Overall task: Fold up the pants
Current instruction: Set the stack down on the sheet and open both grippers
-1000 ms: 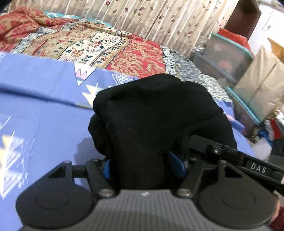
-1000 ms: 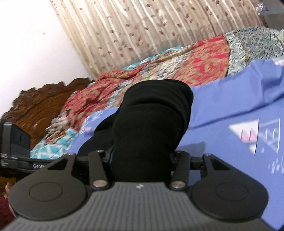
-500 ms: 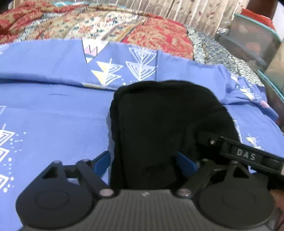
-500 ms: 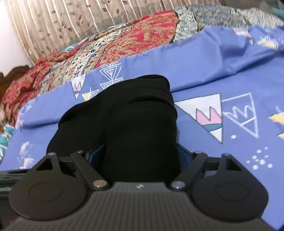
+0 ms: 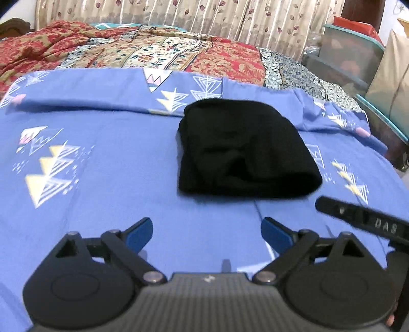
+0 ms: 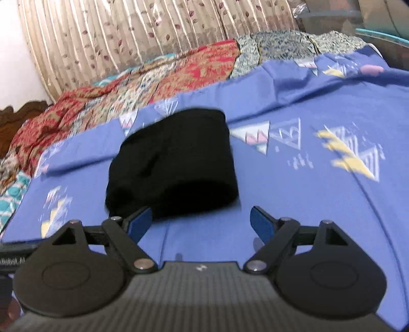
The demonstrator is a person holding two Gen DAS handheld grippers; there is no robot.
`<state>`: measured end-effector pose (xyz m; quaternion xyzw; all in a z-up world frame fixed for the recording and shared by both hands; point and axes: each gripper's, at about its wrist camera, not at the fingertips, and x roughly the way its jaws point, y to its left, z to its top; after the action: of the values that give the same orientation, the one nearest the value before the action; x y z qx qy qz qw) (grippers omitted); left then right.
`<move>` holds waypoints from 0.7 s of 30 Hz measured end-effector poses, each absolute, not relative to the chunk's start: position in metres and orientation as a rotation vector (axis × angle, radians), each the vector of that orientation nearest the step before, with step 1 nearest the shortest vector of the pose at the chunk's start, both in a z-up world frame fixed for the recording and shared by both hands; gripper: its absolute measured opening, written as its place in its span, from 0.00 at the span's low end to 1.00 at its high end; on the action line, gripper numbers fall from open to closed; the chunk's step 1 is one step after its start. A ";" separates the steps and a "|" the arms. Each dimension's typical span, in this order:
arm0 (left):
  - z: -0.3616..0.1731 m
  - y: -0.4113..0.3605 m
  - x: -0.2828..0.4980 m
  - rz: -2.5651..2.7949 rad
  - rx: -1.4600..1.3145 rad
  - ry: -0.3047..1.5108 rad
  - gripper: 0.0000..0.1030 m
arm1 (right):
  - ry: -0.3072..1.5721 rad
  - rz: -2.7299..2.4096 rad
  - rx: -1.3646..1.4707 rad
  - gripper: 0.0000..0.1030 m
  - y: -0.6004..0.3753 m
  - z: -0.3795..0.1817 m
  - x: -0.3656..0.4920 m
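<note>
A: Status on the left gripper (image 5: 207, 231)?

B: Blue-padded fingers (image 5: 139, 233) spread wide, nothing between them. A second ago they were clamped on the cloth; half a second ago they were already parting. Now it sits back over bare sheet, clear of the garment.

A: Right gripper (image 6: 202, 222)?

B: Same. Wide open, empty, released in step with the left. Its left pad sits just in front of the bundle's near edge; can't tell if it touches.

A: Pants?

B: The folded black fabric pants (image 5: 245, 150) lie as a compact bundle on the blue bedsheet with triangle prints (image 5: 102, 204), set down from the lifted carry. Beyond them, the red floral patchwork quilt (image 5: 153, 53), then the beige leaf-print curtain (image 5: 204, 18).

A: So?

B: Looks like the final fold is placed. Top layer bulges a little; may need a pat, otherwise done.
</note>
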<state>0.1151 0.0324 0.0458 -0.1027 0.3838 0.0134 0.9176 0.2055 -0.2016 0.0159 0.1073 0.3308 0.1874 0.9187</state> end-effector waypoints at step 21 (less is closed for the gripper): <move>0.063 0.000 0.034 0.097 -0.089 0.731 1.00 | 0.901 0.411 0.238 0.86 -0.200 0.000 0.123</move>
<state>0.0336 0.0004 0.0625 -0.0437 0.3574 0.0475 0.9317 0.1225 -0.2005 -0.0003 0.1141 0.4311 0.1967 0.8732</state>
